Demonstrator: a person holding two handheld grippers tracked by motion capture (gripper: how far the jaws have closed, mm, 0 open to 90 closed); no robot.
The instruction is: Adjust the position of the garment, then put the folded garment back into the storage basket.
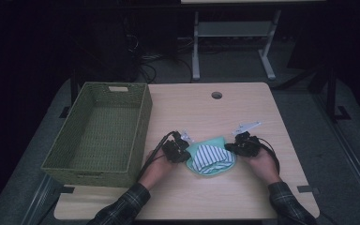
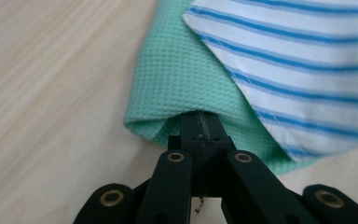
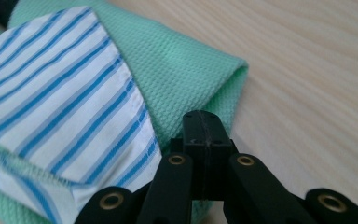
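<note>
A person sits at a pale wooden worktop (image 1: 243, 108), a two-fingered gripper in each hand. Between the hands, near the front edge, lies a folded bundle: a mint-green waffle-weave cloth (image 1: 201, 150) with a white cloth with blue stripes (image 1: 212, 158) folded on top of it. A woven green basket (image 1: 140, 117) stands at the left of the worktop, just beside the left hand and apart from the bundle.

The left gripper (image 2: 200, 126) has its fingers pressed together, the tips tucked into the green cloth's folded edge and apparently pinching a layer. The right gripper (image 3: 204, 128) also has its fingers pressed together at the opposite edge, over the green fabric; whether any cloth is caught between them is unclear.

Risks, as I judge them: each hold seems to take only a thin edge, so lifting could let the fabric slip out. The striped cloth lies loose on top and could slide off or unfold if the bundle tilts. Uneven pulling by the two hands could drag the fold open.
</note>
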